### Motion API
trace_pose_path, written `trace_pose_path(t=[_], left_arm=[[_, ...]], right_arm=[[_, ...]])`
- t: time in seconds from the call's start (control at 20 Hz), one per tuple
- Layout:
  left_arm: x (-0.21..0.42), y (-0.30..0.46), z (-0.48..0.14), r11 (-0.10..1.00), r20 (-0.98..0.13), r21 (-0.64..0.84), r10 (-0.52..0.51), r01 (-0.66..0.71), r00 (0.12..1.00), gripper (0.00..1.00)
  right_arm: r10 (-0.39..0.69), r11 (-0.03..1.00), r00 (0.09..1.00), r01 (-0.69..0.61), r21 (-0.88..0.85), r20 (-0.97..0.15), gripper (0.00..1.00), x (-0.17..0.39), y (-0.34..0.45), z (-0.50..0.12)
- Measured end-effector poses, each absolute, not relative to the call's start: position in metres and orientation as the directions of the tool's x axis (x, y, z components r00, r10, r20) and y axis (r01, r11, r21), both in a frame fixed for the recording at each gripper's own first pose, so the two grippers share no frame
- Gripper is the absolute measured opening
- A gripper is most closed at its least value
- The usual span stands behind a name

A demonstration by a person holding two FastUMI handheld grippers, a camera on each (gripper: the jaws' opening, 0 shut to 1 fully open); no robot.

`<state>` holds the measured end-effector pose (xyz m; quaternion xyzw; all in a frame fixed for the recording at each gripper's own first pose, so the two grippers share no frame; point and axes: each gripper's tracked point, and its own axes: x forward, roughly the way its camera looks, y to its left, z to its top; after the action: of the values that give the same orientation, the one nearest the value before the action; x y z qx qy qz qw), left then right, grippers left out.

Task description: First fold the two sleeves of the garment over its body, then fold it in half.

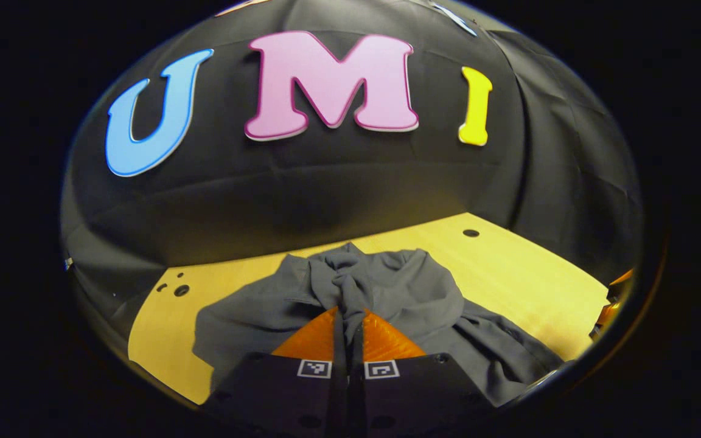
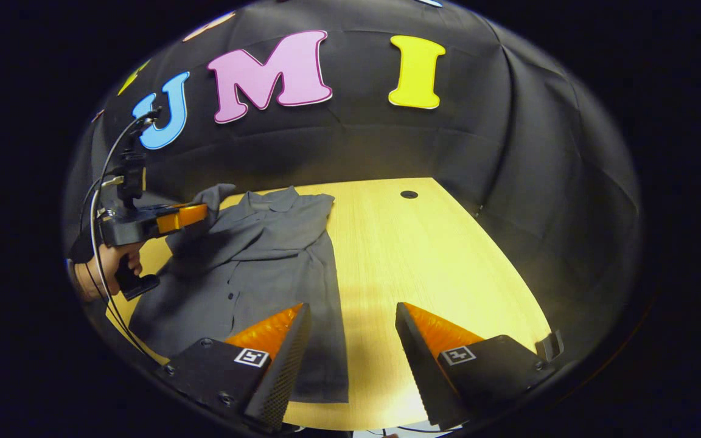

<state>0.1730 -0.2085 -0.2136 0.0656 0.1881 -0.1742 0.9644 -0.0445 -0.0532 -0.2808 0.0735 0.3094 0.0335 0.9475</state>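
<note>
The left gripper [image 1: 348,316] is seen pressed together on a bunched fold of the grey shirt [image 1: 381,292], the cloth being pinched between both fingers and lifted into a gathered peak. In the right gripper view that same gripper [image 2: 195,214] is held by a hand [image 2: 104,264] at the shirt's far left side, a sleeve [image 2: 207,198] being raised there above the table. The right gripper [image 2: 350,322] is held spread wide, with nothing between its fingers, above the shirt's near right edge and the bare wood beside it. Small square black-and-white markers are borne on both grippers; no readable writing or brand is found on the shirt. The shirt [image 2: 265,255] is laid on the left half of the wooden table [image 2: 435,261], collar toward the wall, its right edge running straight. Open tabletop is left to the right, up to a round hole [image 2: 409,194] near the far edge.
</note>
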Motion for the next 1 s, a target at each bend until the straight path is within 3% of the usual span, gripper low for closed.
trace_pose_path(t=[0.2,0.25,0.35,0.6,0.7,0.8,1.0], left_arm=[[0.176,-0.235,-0.247,0.927,-0.420,0.026,-0.329,0.373,0.846,0.07],[0.176,-0.240,-0.255,0.926,-0.429,0.011,-0.336,0.376,0.839,0.09],[0.174,-0.247,-0.265,0.921,-0.448,-0.018,-0.355,0.389,0.821,0.16],[0.163,-0.243,-0.283,0.929,-0.498,-0.026,-0.332,0.369,0.801,0.62],[0.154,-0.231,-0.282,0.939,-0.511,-0.032,-0.310,0.343,0.802,0.88],[0.146,-0.214,-0.276,0.947,-0.511,-0.029,-0.289,0.320,0.810,0.96],[0.119,-0.172,-0.254,0.953,-0.498,-0.036,-0.278,0.300,0.822,0.97]], right_arm=[[0.135,0.987,0.791,-0.052,0.155,-0.597,0.86,-0.032,-0.058,-0.294],[0.140,0.986,0.787,-0.056,0.157,-0.601,0.81,-0.029,-0.060,-0.297],[0.151,0.985,0.779,-0.064,0.163,-0.609,0.86,-0.025,-0.061,-0.302],[0.187,0.978,0.766,-0.089,0.186,-0.615,0.87,-0.018,-0.054,-0.309],[0.202,0.975,0.761,-0.097,0.200,-0.616,0.89,-0.018,-0.049,-0.309],[0.218,0.971,0.756,-0.103,0.217,-0.617,0.93,-0.021,-0.041,-0.309],[0.226,0.968,0.737,-0.100,0.229,-0.637,1.00,-0.041,-0.029,-0.312]])
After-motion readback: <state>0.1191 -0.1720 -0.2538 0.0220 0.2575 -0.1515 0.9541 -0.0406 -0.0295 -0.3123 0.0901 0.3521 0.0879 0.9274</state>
